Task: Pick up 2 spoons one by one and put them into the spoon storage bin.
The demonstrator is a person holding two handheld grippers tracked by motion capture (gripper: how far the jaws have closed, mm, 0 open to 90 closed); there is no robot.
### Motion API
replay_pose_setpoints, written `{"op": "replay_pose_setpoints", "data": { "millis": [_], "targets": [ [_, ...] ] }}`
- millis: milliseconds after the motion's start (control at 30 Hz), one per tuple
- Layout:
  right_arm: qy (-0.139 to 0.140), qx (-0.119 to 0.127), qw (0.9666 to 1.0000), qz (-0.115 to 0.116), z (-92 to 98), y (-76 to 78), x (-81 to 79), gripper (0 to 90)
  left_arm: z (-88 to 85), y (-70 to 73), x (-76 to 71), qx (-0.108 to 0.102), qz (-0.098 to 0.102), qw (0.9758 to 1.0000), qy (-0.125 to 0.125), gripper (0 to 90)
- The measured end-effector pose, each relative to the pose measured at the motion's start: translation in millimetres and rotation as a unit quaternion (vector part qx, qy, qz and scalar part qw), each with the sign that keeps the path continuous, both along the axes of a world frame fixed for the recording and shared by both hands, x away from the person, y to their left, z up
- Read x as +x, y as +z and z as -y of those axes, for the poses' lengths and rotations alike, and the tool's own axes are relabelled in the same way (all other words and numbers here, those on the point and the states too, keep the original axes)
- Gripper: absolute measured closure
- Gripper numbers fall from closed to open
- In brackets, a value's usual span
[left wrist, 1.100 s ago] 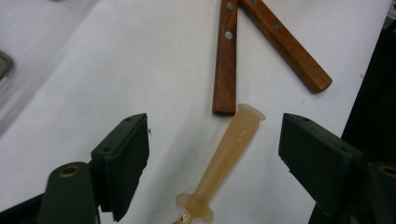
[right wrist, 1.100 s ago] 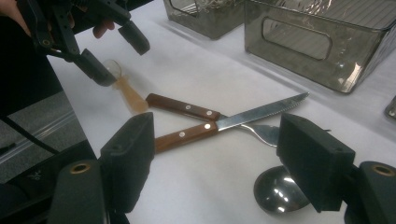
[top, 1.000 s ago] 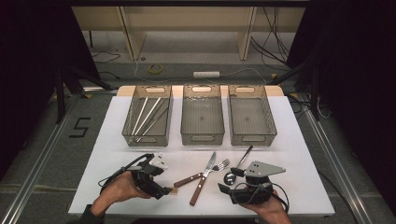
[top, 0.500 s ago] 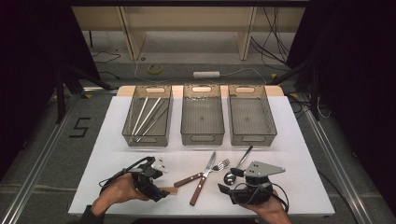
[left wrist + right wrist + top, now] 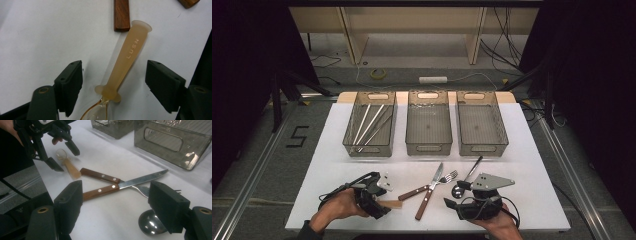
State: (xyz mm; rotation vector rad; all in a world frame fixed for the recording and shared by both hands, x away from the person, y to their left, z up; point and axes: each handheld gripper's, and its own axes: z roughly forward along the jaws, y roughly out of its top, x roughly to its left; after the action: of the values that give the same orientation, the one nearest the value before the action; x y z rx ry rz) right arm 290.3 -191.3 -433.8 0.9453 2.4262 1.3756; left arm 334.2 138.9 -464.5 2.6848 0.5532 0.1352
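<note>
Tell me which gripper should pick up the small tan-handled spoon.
Left. The left gripper already straddles the tan-handled spoon, its closing jaws not yet touching it. The right gripper sits apart, over the knife and fork.

Left tongs (image 5: pixel 379 207): black body, blocky matte-black jaws, round brass-ringed screw hole at jaw base, small grey three-cornered plate on top, black cable looping off back. Right tongs (image 5: pixel 452 199): same black build, larger grey three-cornered plate with dark holes, black cable trailing at side. Dark sleeve edge at left forearm.
</note>
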Motion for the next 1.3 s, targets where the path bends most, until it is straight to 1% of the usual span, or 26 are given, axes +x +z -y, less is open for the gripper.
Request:
{"op": "replay_pose_setpoints", "data": {
  "millis": [100,267,400,567,600,667,767,900,933,1133,1233,1300],
  "targets": [
    [0.000,0.001,1.0000,0.000,0.2,0.3,0.1,29.1,1.3,-1.2,-0.7,0.008,0.000,1.0000,-0.005,36.0],
    [0.002,-0.003,1.0000,0.000,-1.3,0.1,0.1,29.2,2.3,-2.1,-1.3,0.010,0.004,0.9999,-0.013,43.0],
    [0.005,-0.006,1.0000,-0.003,-2.9,-0.2,-0.3,29.2,1.8,-2.4,-0.7,0.019,0.005,0.9995,-0.024,47.1],
    [0.009,-0.008,0.9999,-0.004,-4.6,-1.0,-0.4,29.3,2.6,-2.6,-0.7,0.013,-0.003,0.9993,-0.034,54.6],
    [0.009,-0.008,0.9999,-0.004,-4.7,-1.0,-0.3,29.3,2.5,-2.9,-0.9,0.010,-0.007,0.9993,-0.036,57.1],
    [0.009,-0.008,0.9999,-0.004,-4.7,-0.9,-0.1,29.3,2.2,-2.3,-1.5,0.011,-0.009,0.9989,-0.046,61.5],
    [0.008,-0.008,0.9999,-0.004,-4.2,-0.8,-0.1,29.4,2.5,-2.5,-2.4,0.011,-0.010,0.9985,-0.052,68.0],
    [0.006,-0.008,0.9999,-0.004,-3.9,-0.9,0.5,29.5,2.3,-2.7,-3.9,0.007,-0.010,0.9980,-0.062,73.9],
    [0.006,-0.008,0.9999,-0.005,-3.8,-0.9,0.4,29.5,2.5,-2.7,-4.1,0.006,-0.010,0.9981,-0.061,75.1],
    [0.007,-0.008,0.9999,-0.007,-3.3,-1.2,0.6,29.6,1.9,-2.9,-3.7,0.003,-0.013,0.9981,-0.061,76.3],
    [0.008,-0.007,0.9999,-0.007,-3.2,-1.1,0.5,29.8,2.6,-2.4,-4.3,0.005,-0.012,0.9981,-0.060,76.7],
    [0.007,-0.008,0.9999,-0.008,-2.9,-1.2,0.8,29.8,2.4,-1.9,-4.1,0.007,-0.014,0.9982,-0.059,76.8]
  ]
}}
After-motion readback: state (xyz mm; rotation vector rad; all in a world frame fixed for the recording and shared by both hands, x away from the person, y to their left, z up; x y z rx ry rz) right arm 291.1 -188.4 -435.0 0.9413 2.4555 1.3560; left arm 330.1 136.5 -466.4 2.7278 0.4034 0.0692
